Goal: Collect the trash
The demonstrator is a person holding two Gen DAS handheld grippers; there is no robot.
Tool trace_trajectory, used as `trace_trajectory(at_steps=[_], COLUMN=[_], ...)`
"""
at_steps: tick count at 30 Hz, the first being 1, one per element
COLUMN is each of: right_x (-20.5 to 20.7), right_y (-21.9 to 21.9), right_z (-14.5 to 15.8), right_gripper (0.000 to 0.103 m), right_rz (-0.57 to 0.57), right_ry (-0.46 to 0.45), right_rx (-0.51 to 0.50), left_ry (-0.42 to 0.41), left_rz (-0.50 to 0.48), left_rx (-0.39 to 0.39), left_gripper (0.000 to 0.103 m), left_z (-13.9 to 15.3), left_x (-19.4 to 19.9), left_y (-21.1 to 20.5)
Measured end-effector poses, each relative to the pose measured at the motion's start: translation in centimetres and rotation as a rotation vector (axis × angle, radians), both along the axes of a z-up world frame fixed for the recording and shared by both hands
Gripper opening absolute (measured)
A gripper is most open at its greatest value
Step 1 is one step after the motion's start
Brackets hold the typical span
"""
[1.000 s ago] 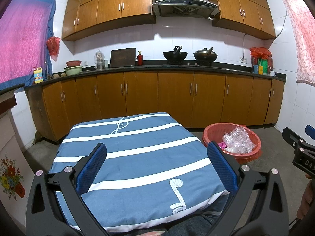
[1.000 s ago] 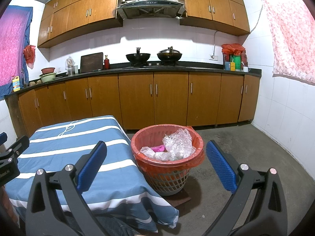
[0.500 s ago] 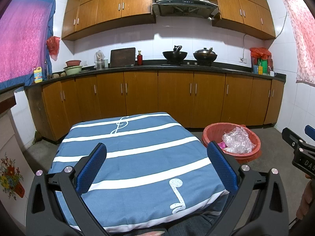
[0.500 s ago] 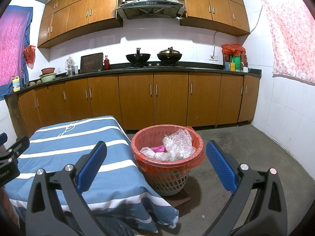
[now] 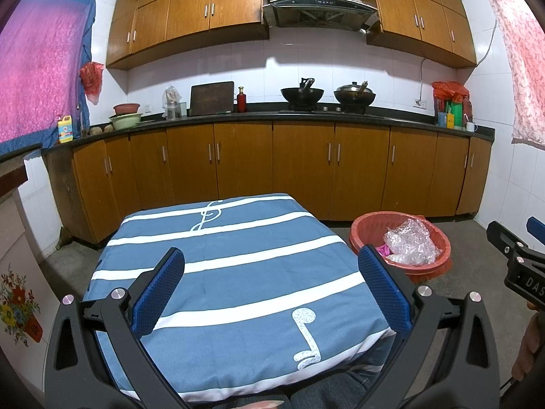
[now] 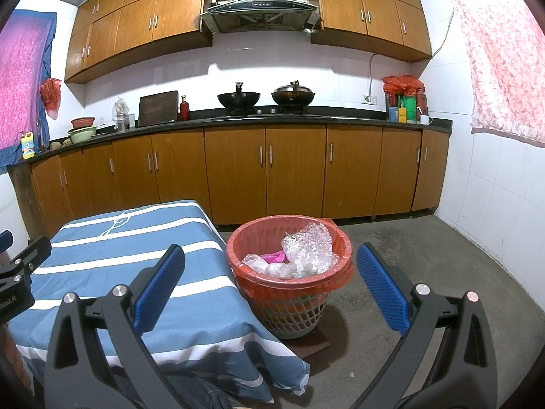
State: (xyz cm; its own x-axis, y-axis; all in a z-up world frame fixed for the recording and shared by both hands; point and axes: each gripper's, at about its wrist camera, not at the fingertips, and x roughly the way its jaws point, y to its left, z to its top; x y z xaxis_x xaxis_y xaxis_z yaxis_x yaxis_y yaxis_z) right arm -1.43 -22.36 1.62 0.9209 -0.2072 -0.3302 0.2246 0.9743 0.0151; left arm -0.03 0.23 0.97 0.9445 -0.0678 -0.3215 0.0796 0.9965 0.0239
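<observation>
So both grippers are just hanging in the air with nothing in them. The left gripper [image 5: 270, 286] has its blue padded fingers [image 5: 158, 291] spread wide, and it sits above the table [image 5: 238, 266], which is covered in a blue-and-white striped cloth with music notes printed on it. The right gripper [image 6: 270, 286] is spread just as wide and also holds nothing; its left finger is over the cloth's edge and its right finger is over the bare concrete floor [image 6: 425, 255].

The trash basket [image 6: 289, 310] stands on the floor just beside the table's right side. It's a grey lattice bin lined with an orange-red bag [image 6: 238, 248] folded over the rim. Inside there's a crumpled wad of bubble wrap [image 6: 310, 248], some clear plastic film [image 6: 257, 262] and a bit of something pink [image 6: 272, 256] tucked between them. From the left wrist view the same basket [image 5: 371, 228] shows up past the table's right corner, with the bubble wrap [image 5: 410, 240] poking above the rim.

Behind all that there's a long run of wooden cabinets [image 6: 265, 167] under a dark counter, two woks [image 6: 238, 99] on the stove, and a range hood [image 6: 260, 3] up top.
</observation>
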Motion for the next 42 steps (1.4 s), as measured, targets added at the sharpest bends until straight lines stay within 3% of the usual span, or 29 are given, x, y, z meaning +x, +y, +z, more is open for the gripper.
trace_trajectory(at_steps=[42], right_x=[-0.06], right_y=[0.21], right_z=[-0.17], right_gripper=[0.099], right_rz=[0.000], right_ry=[0.003], right_rx=[0.000], left_ry=[0.005], left_rz=[0.006], left_rx=[0.002], left_gripper=[0.101], left_z=[-0.84], left_x=[-0.41], left_y=[-0.44])
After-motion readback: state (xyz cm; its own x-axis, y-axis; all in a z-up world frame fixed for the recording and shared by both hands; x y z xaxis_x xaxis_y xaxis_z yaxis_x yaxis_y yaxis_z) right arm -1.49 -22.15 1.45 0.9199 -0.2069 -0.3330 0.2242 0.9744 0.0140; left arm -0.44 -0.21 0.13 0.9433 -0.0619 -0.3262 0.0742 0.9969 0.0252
